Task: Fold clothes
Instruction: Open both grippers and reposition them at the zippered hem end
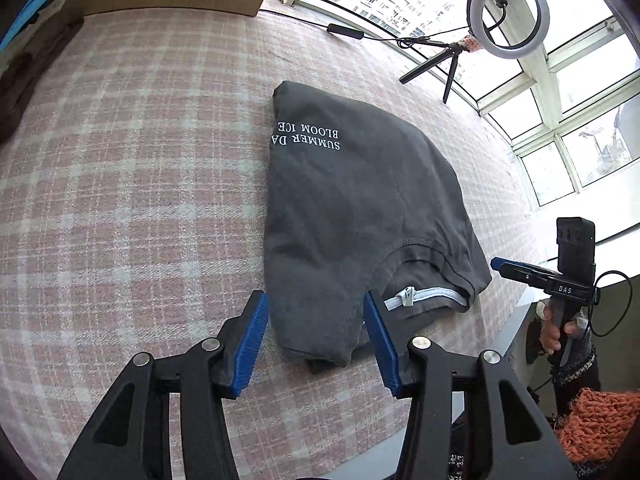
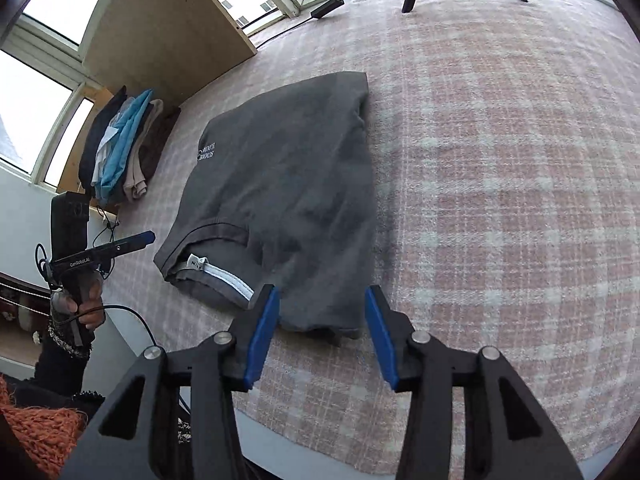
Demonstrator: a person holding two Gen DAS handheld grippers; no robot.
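Both claws, the left gripper (image 1: pixel 316 320) and right gripper (image 2: pixel 322 318), are held released above the dark T-shirt (image 1: pixel 360 208), which is laid folded on the plaid tablecloth (image 1: pixel 140 160), apparently just let go.

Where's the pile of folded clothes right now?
In the right wrist view, the pile sits far left on the plaid cover, left of the grey shirt, against the board.
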